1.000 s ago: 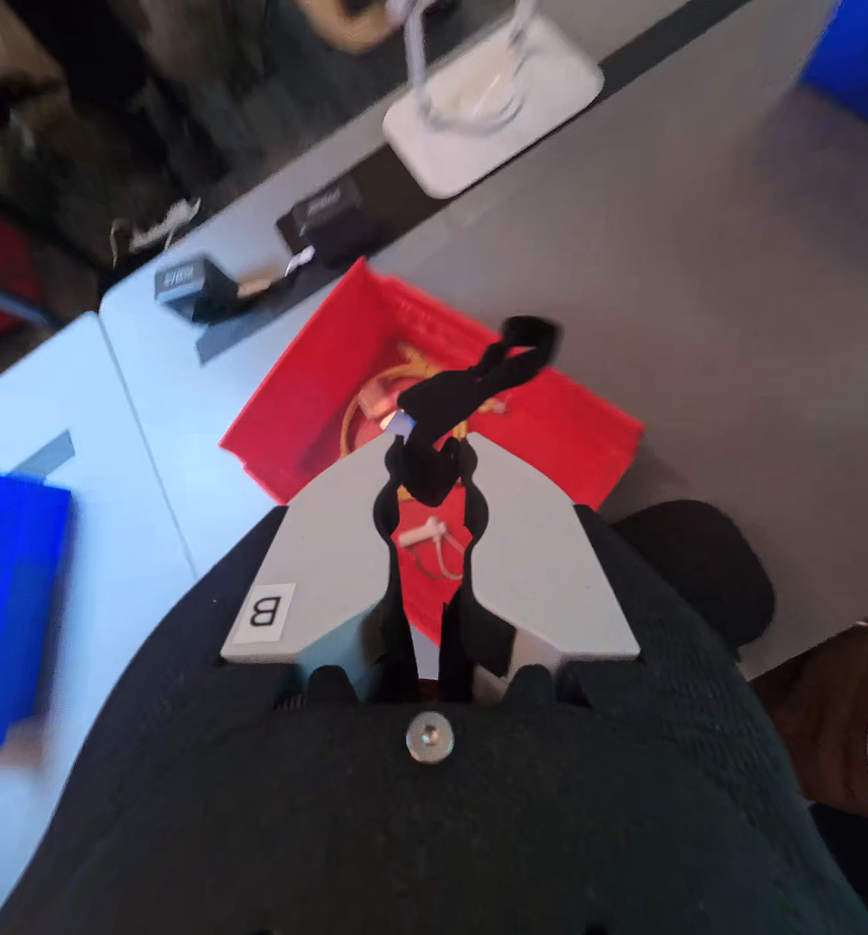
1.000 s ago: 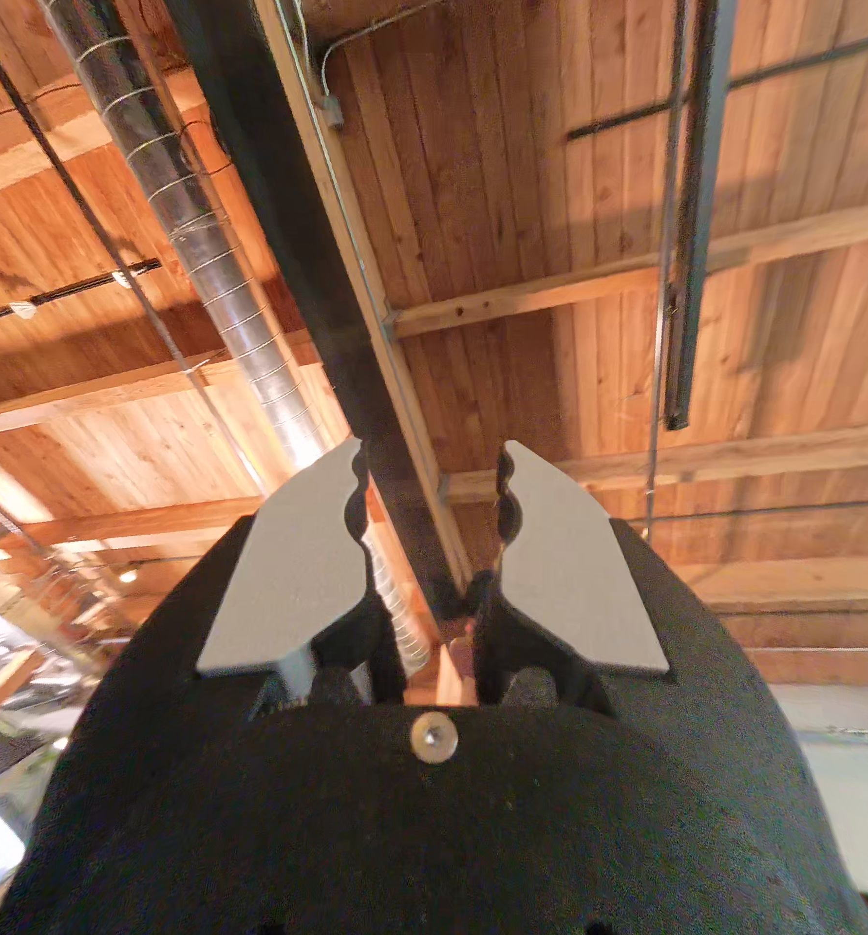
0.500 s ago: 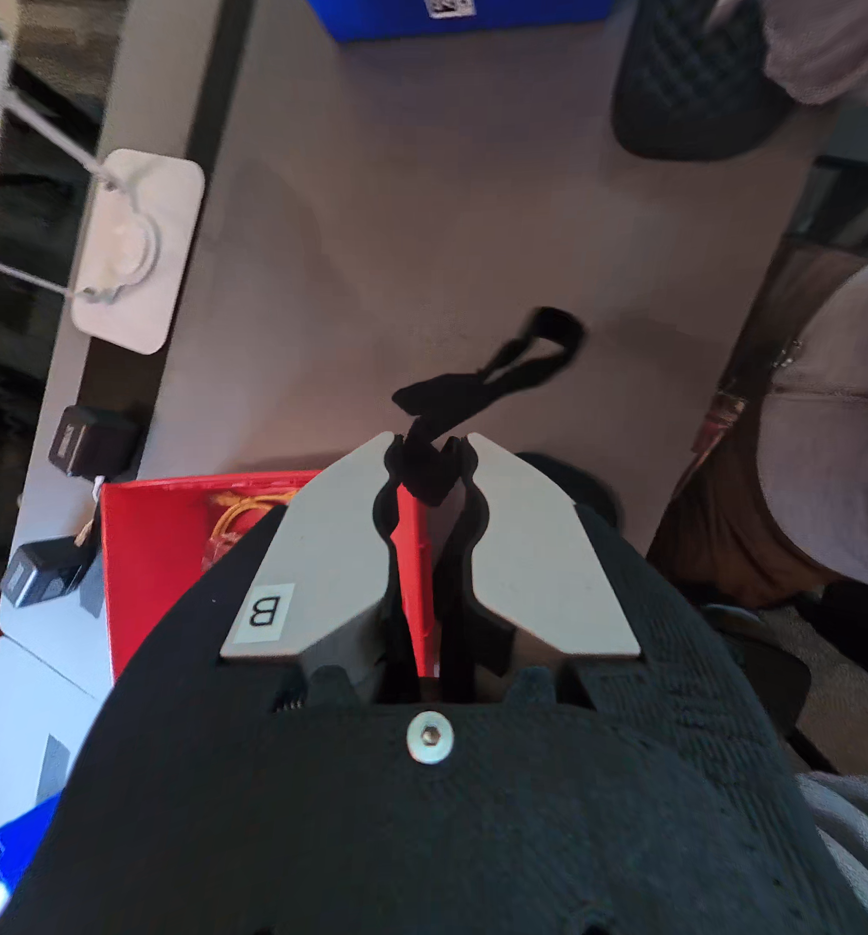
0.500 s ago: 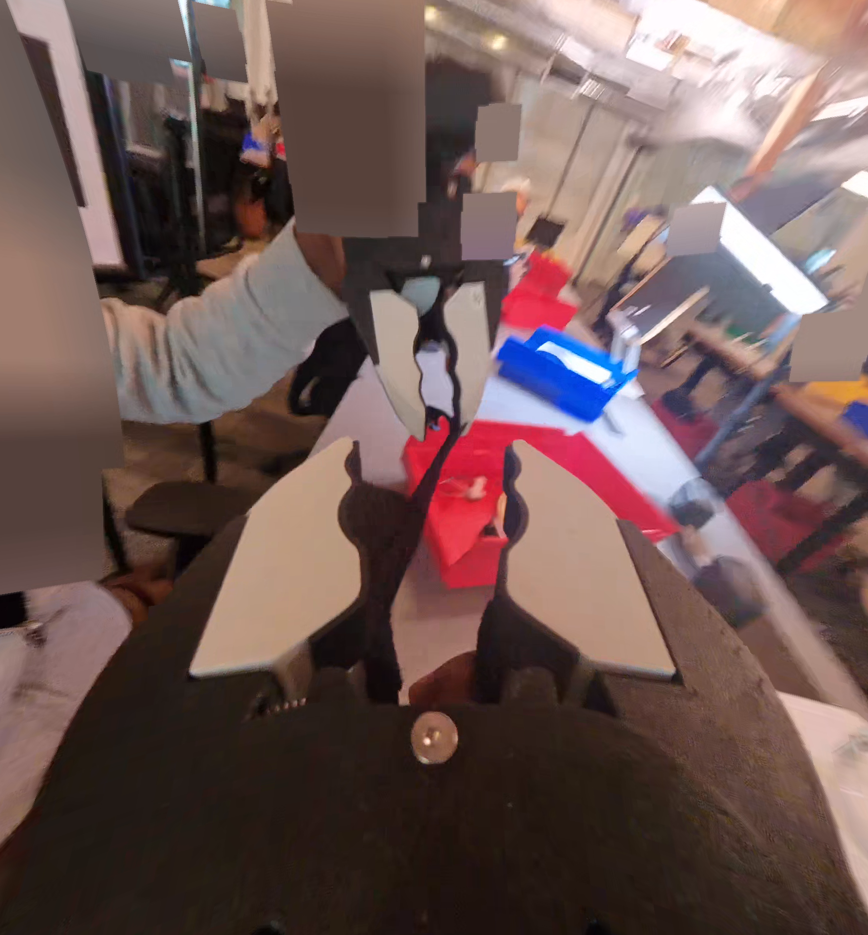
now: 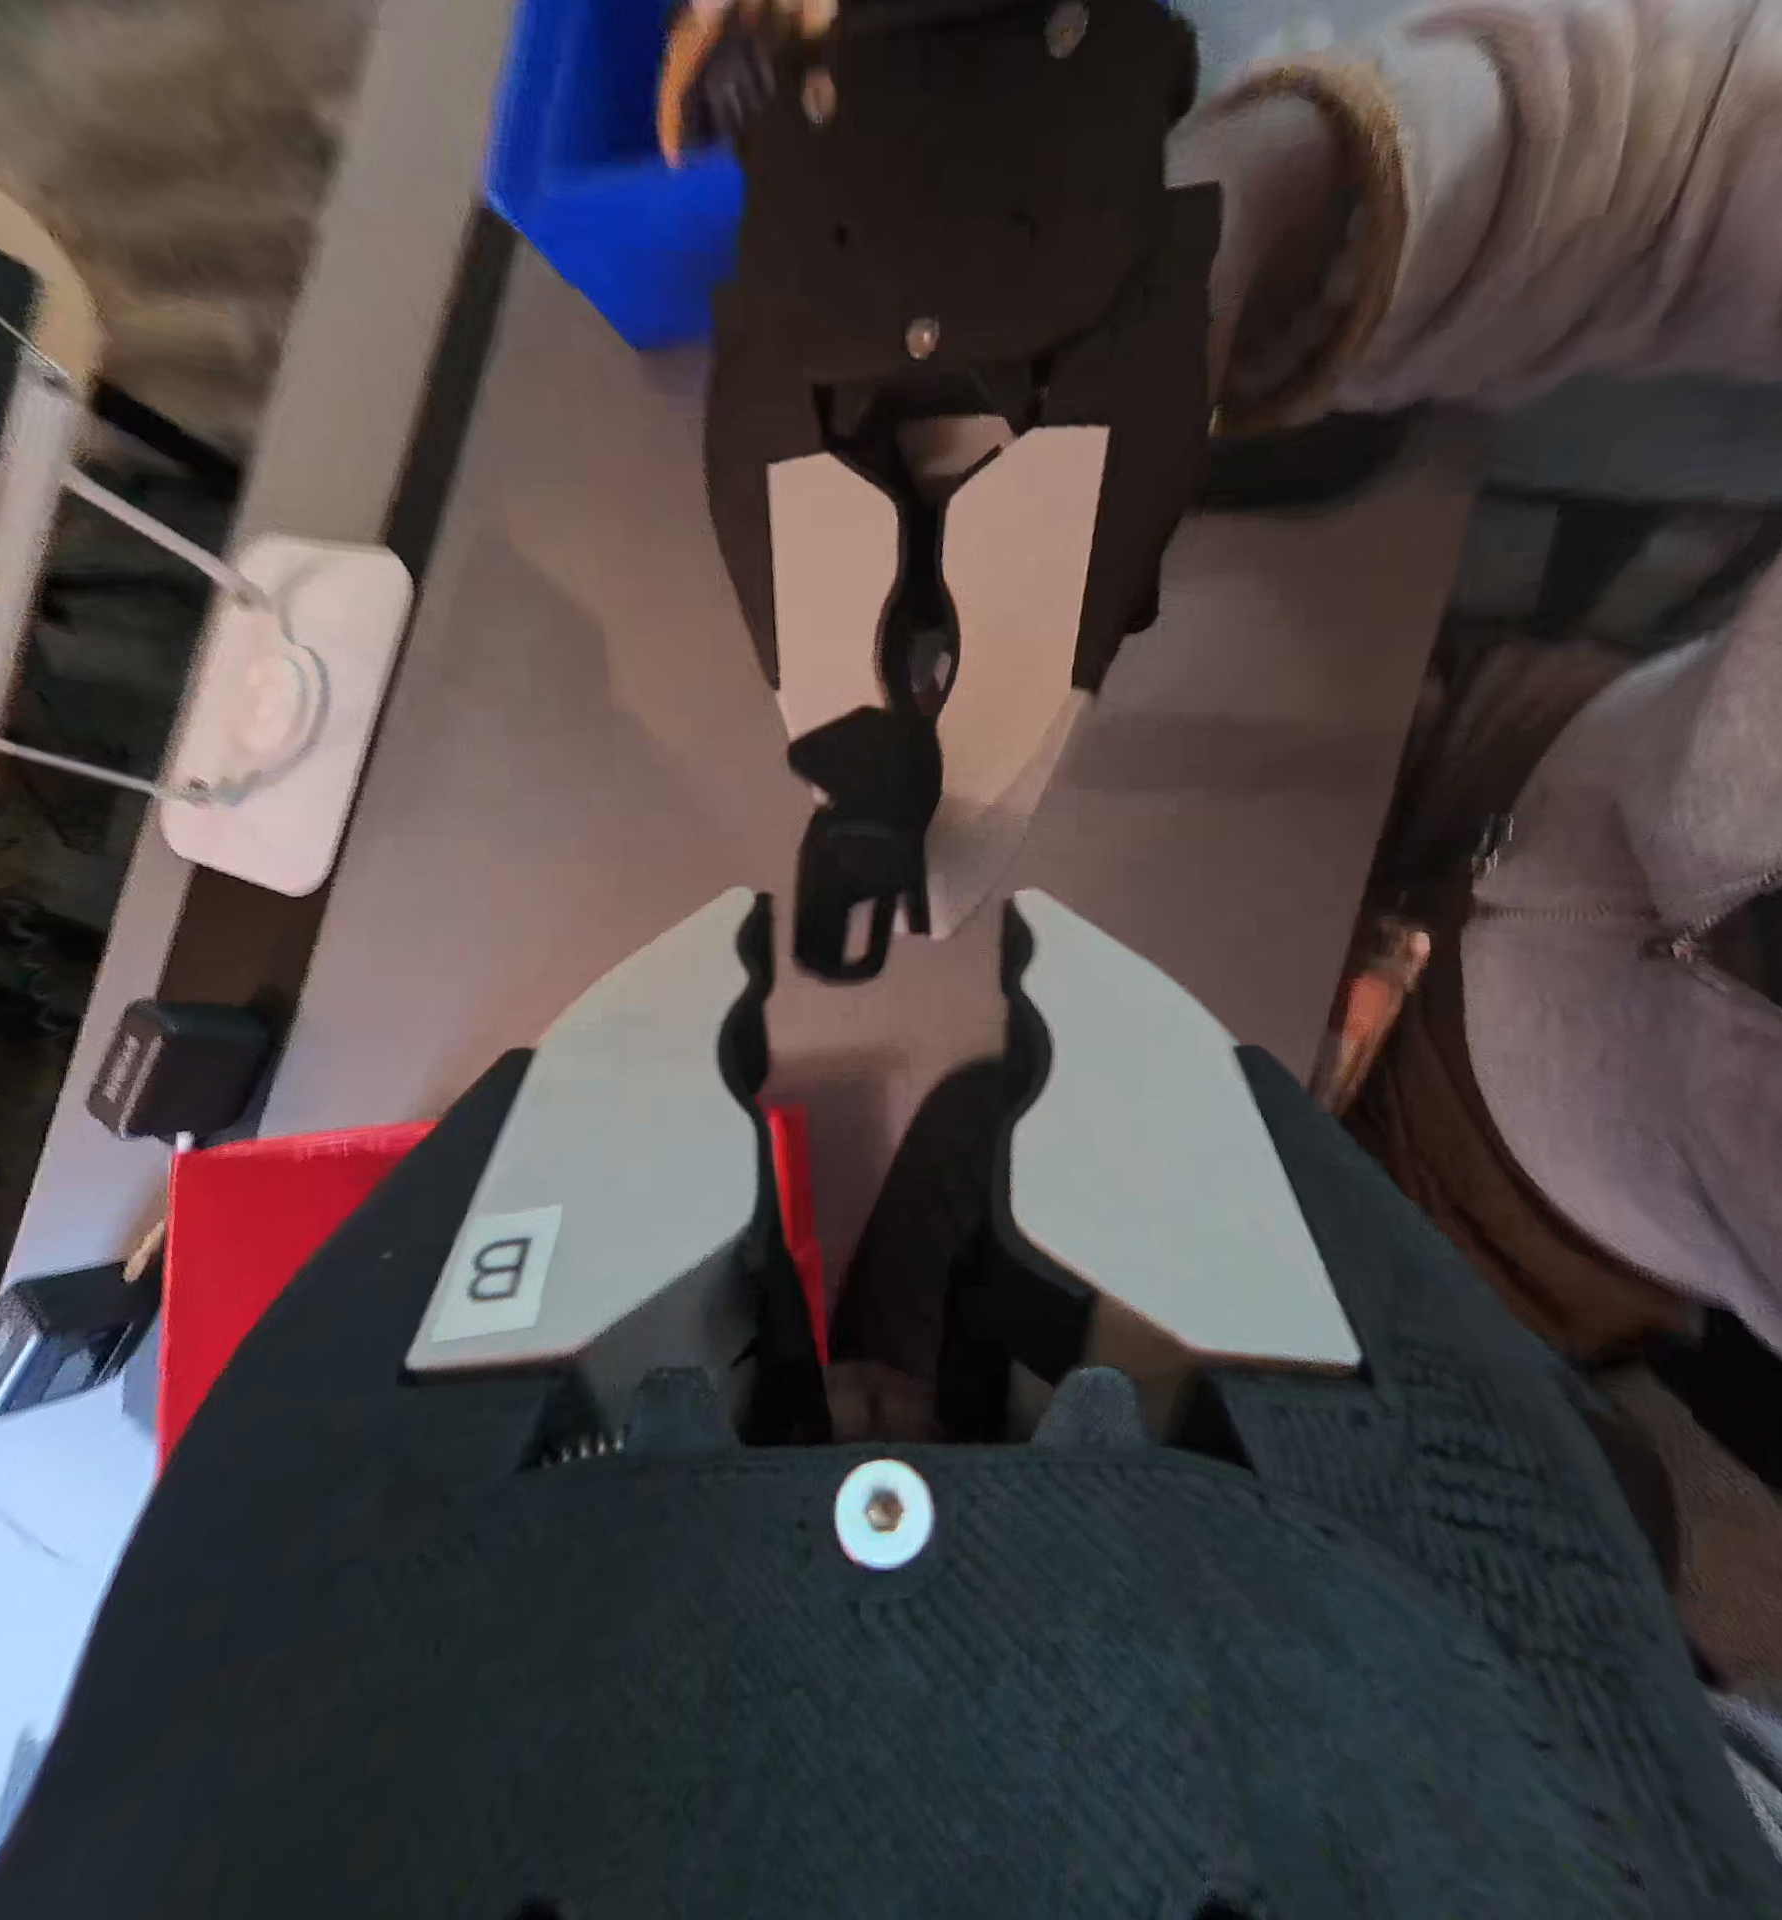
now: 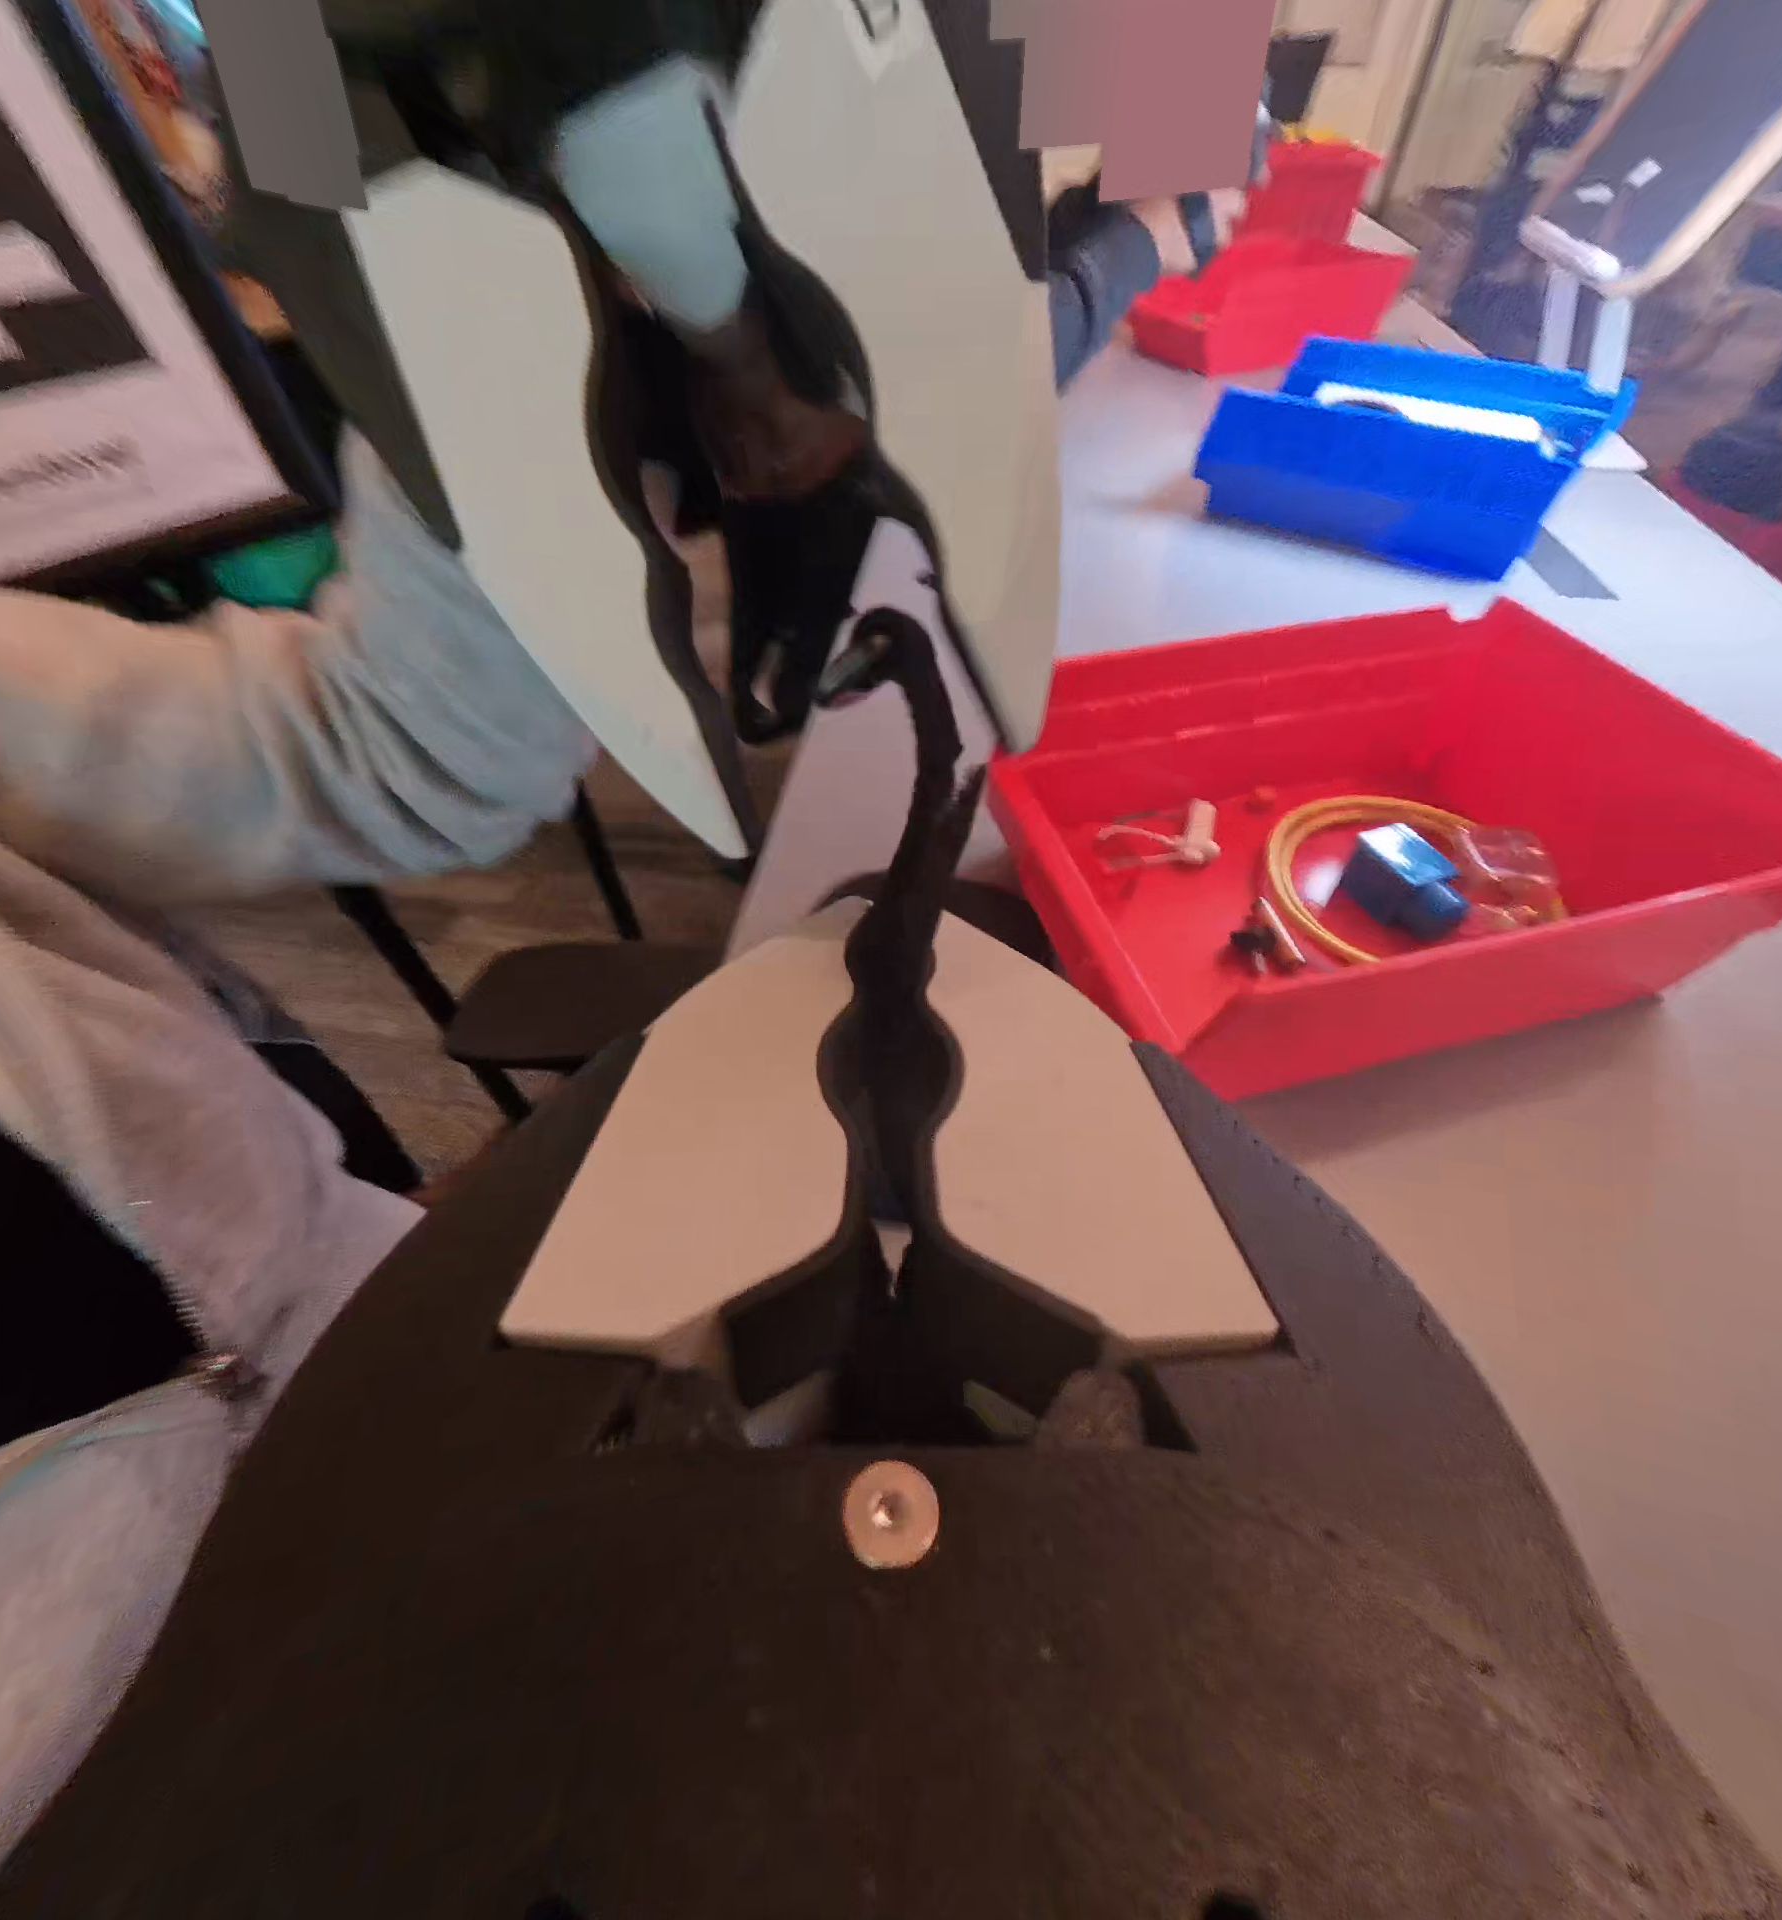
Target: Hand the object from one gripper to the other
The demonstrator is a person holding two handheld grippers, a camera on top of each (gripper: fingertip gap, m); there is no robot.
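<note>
The object is a black strap (image 6: 923, 769). My right gripper (image 6: 892, 920) is shut on its lower part, and the strap rises from the closed tips toward the left gripper (image 6: 871, 795), which stands open around the strap's looped end without pinching it. In the left wrist view my left gripper (image 5: 882, 914) is open and empty. The right gripper (image 5: 913, 748) faces it from above, shut on the strap (image 5: 861, 831), whose free end hangs just in front of my open left fingertips.
A red bin (image 6: 1489, 997) with a yellow cable loop (image 6: 1313, 831) and small parts sits on the grey table (image 6: 1593, 1299). It also shows in the left wrist view (image 5: 243, 1226). A blue bin (image 6: 1386, 488) lies beyond. A white stand base (image 5: 284, 707) and a person's sleeve (image 5: 1489, 208) are nearby.
The right gripper swung down from facing the ceiling, met the left one and shut on the strap. The left gripper opened and let the strap go.
</note>
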